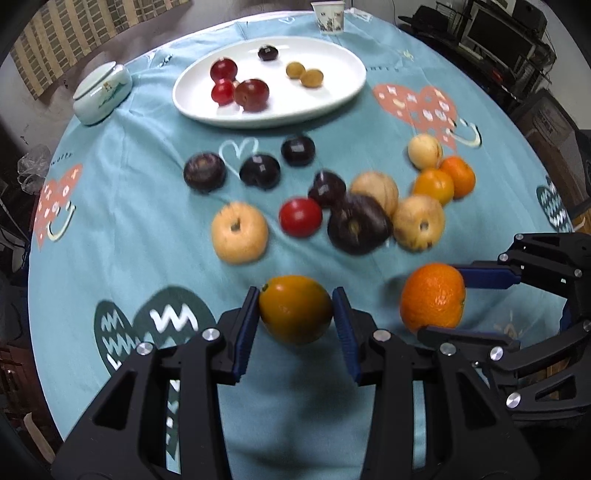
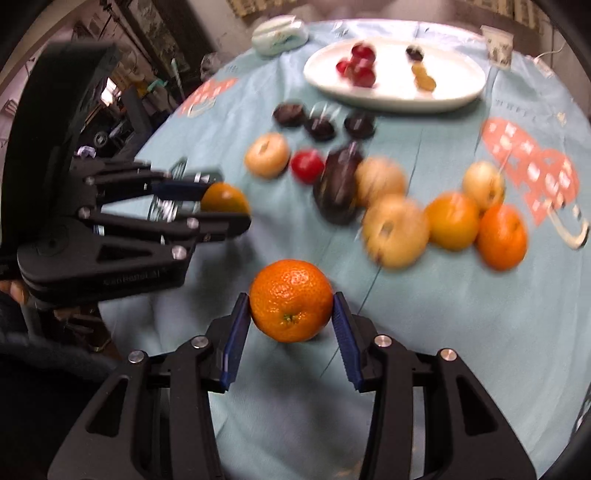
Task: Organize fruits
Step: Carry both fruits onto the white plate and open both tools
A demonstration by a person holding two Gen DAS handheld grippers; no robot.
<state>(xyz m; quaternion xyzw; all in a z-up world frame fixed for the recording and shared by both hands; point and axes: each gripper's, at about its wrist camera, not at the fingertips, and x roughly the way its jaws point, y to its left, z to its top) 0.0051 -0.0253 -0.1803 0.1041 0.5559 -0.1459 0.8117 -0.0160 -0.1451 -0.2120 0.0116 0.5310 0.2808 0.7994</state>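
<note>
Two grips are live: the left gripper (image 1: 295, 310) is clamped on a yellow-orange citrus (image 1: 295, 308), pads pressed to both its sides, jaws narrow; the right gripper (image 2: 291, 310) is likewise closed on a bright mandarin (image 2: 291, 304). Both fruits appear clear of the cloth, at the near edge of the round table (image 1: 122, 236).

Key relation: the white oval plate (image 1: 332, 99) lies straight ahead of both claws, at the far side, with the loose fruit pile between. Its long axis runs across the view, left to right. The left gripper looks slightly nearer the plate's red-fruit end, the right one nearer the other end; judgement only, since both views are blurred.

Count on the plate: three red fruits (image 1: 236, 86), one dark fruit (image 1: 267, 52), two small yellow-green ones (image 1: 304, 74).

Count loose on the cloth: five dark plums (image 1: 205, 171), one red fruit (image 1: 300, 216), four pale round fruits (image 1: 240, 232), two oranges (image 1: 445, 181) touching each other at the right.

Off-task: a lidded ceramic jar (image 1: 101, 94) left of the plate, a paper cup (image 1: 328, 16) beyond it.

No citrus group sits on the plate yet, so a free patch is probably the target.
</note>
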